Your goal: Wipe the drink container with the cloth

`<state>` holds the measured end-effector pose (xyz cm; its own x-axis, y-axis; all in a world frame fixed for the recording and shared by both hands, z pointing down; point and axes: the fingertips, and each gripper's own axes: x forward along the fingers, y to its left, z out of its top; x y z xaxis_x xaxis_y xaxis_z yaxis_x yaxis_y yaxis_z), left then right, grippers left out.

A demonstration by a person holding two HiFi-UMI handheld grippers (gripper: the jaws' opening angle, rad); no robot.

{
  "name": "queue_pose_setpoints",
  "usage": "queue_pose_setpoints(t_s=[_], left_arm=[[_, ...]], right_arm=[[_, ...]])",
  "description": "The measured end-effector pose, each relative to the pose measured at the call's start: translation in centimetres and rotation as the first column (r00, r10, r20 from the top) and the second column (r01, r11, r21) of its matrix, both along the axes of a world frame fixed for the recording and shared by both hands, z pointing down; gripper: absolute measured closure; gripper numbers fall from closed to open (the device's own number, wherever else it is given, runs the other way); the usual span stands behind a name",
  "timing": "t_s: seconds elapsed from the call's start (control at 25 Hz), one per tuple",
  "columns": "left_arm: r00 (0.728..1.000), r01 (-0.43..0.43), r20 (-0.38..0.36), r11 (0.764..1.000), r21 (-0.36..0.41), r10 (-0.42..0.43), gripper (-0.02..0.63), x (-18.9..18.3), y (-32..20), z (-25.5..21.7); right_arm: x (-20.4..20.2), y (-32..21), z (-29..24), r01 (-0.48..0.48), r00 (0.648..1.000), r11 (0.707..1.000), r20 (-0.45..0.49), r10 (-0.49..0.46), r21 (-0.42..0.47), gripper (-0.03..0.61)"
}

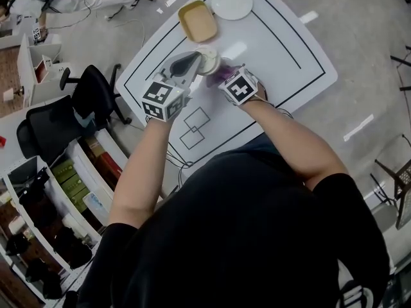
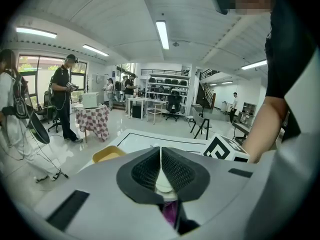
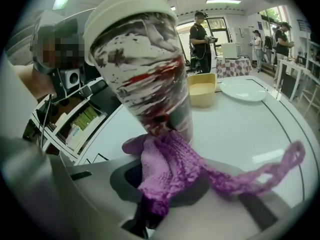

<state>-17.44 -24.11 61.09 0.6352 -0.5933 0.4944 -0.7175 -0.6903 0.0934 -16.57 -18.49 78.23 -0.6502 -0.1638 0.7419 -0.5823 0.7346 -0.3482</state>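
Cream-lidded cup (red-black smears) — left gripper pinches it, right gripper clenches purple cloth

bright ceiling strip lights are flooding the room; glare is streaking the white table, both gripper views are bending and darkening at their edges, the cloth is blurring at lower right.
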Motion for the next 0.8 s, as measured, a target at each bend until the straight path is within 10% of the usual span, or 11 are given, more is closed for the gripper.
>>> queue_pose_setpoints(t_s=[0.6,0.8], left_arm=[[1.0,0.01,0.004,1.0,0.011,-0.01,0.586,0.0,0.4,-0.2],[1.0,0.002,0.013,1.0,0.004,-0.002,0.586,0.0,0.5,-0.2]], right_arm=[[7.2,0.9,-3.5,0.122,0.988,0.986,-0.106,-0.11,0.112,0.502],[6.8,-1.4,-9.8,0.237,0.971,0.926,-0.043,-0.235,0.293,0.501]])
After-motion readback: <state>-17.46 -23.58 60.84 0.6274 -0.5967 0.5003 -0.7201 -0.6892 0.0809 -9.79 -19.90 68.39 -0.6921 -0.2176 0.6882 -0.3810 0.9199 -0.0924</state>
